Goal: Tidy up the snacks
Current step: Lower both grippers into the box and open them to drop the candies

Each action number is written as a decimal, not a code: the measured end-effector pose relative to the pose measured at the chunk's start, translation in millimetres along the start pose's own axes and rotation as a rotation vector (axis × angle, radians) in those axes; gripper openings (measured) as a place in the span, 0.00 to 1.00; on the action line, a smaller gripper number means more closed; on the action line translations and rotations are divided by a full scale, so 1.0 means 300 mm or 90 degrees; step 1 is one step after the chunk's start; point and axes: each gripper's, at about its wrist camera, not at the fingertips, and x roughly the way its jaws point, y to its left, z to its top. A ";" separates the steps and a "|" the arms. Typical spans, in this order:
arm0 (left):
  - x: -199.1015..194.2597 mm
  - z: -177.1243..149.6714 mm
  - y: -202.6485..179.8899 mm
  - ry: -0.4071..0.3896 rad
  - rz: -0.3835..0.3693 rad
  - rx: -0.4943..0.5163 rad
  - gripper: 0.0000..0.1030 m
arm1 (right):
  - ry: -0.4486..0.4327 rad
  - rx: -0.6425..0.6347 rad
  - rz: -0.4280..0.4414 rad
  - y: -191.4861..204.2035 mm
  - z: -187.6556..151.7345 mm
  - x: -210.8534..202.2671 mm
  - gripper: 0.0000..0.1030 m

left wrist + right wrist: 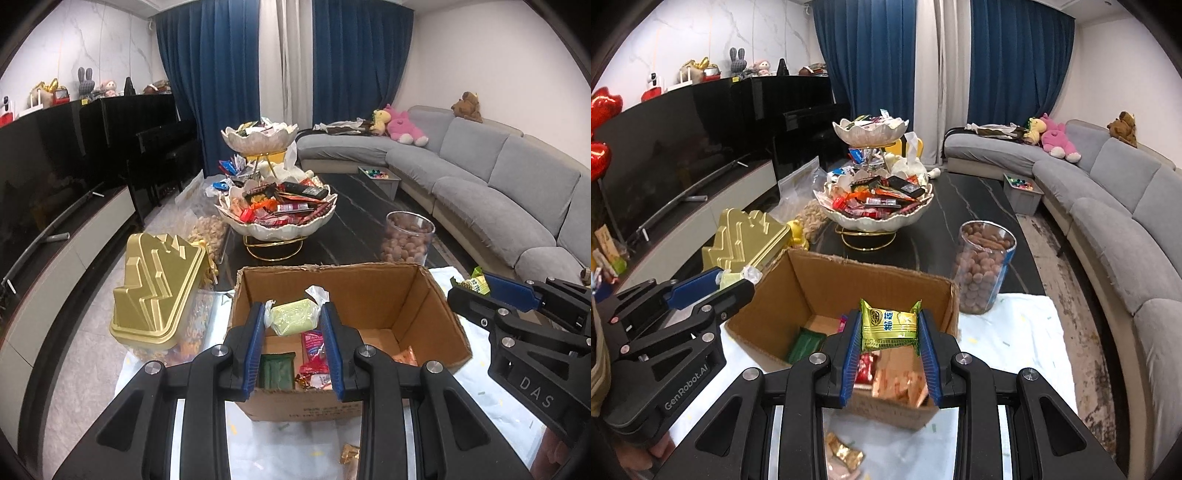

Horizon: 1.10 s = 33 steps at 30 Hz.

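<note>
While both fingers [328, 314] pinch snacks [293, 316], neither gapes.

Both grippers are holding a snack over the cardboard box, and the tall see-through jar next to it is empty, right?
Not quite. The jar isn't empty; the right wrist view shows it nearly full of round brown snacks. The rest is right: the left gripper and right gripper each hold a wrapped snack over the cardboard box.

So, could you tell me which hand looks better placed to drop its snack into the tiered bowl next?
Neither clearly. Left gripper holds a pale green snack, right gripper a green packet; both hang over the cardboard box, short of the tiered bowl.
</note>
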 end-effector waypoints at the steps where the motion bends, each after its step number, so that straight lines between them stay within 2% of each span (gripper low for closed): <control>1: 0.008 0.002 0.005 0.002 0.001 0.000 0.30 | 0.001 -0.002 -0.001 0.002 0.006 0.009 0.31; 8: 0.078 0.013 0.024 0.024 -0.002 0.006 0.30 | 0.014 -0.014 -0.001 0.013 0.040 0.073 0.31; 25: 0.199 -0.001 0.016 0.081 -0.011 0.024 0.32 | 0.093 -0.031 0.019 -0.009 0.044 0.230 0.32; 27: 0.197 -0.003 0.017 0.080 -0.007 0.023 0.36 | 0.100 -0.036 0.025 -0.009 0.044 0.235 0.37; 29: 0.193 -0.002 0.019 0.080 -0.004 0.021 0.45 | 0.103 -0.035 0.023 -0.012 0.044 0.236 0.46; 31: 0.185 -0.002 0.022 0.077 0.002 0.019 0.56 | 0.098 -0.030 0.020 -0.017 0.043 0.227 0.62; 33: 0.175 0.000 0.023 0.075 0.008 0.020 0.59 | 0.092 -0.026 0.016 -0.021 0.042 0.214 0.69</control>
